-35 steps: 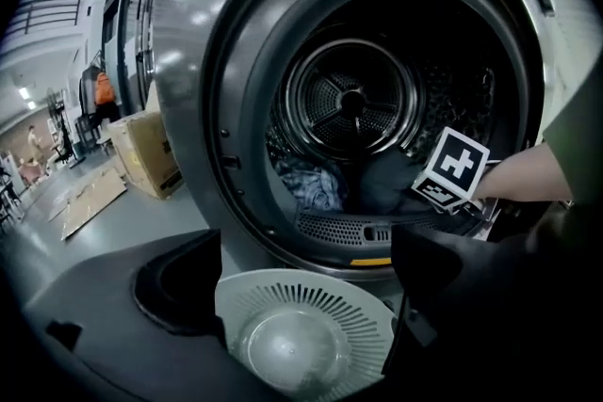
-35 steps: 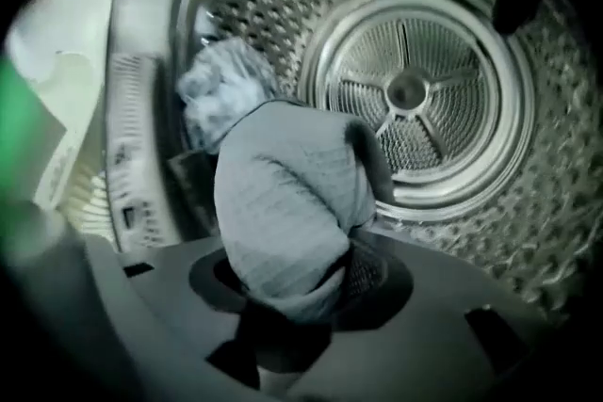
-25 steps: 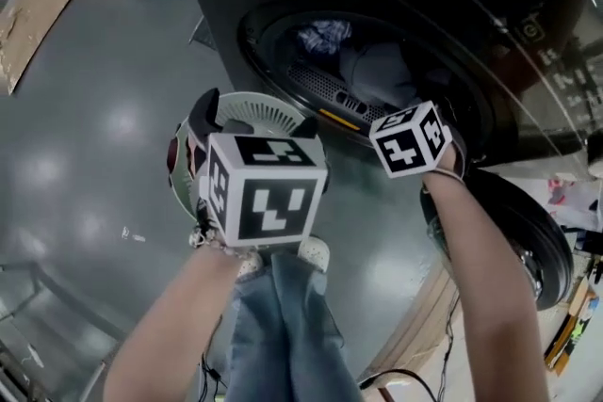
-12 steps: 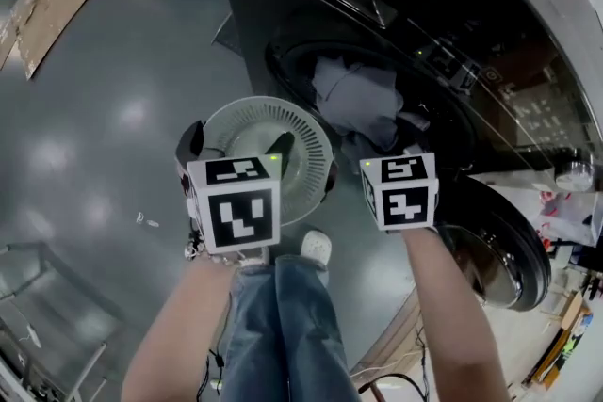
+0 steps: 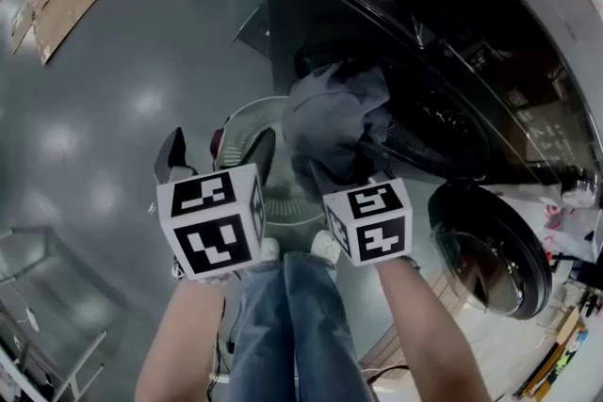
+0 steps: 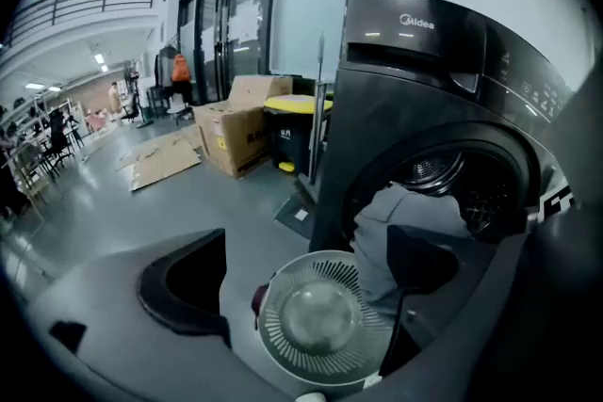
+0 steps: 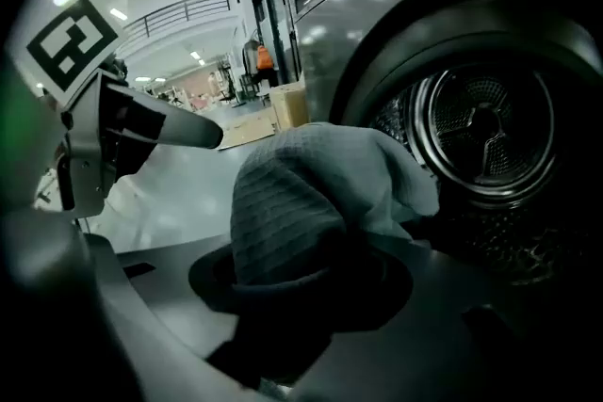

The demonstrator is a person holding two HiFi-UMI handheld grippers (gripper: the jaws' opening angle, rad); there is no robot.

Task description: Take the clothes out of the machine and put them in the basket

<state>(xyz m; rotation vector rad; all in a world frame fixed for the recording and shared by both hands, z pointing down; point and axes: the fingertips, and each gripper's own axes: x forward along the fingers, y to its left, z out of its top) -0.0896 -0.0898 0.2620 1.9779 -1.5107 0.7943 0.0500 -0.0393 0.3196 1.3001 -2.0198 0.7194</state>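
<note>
While clamping a bunched grey garment (image 5: pixel 330 113), right claw (image 7: pixel 311 282) is holding it just outside the washing machine (image 5: pixel 377 5) opening, above the white slatted basket (image 6: pixel 273 334). Left claw (image 5: pixel 215 157) is hovering beside it, jaws wide, gripping nothing.

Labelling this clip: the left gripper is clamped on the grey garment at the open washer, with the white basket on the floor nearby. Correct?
No: the right gripper is clamped on the grey garment, as the right gripper view shows. The left gripper view shows the left gripper open, holding nothing. The open washer and white basket are as you say.
</note>
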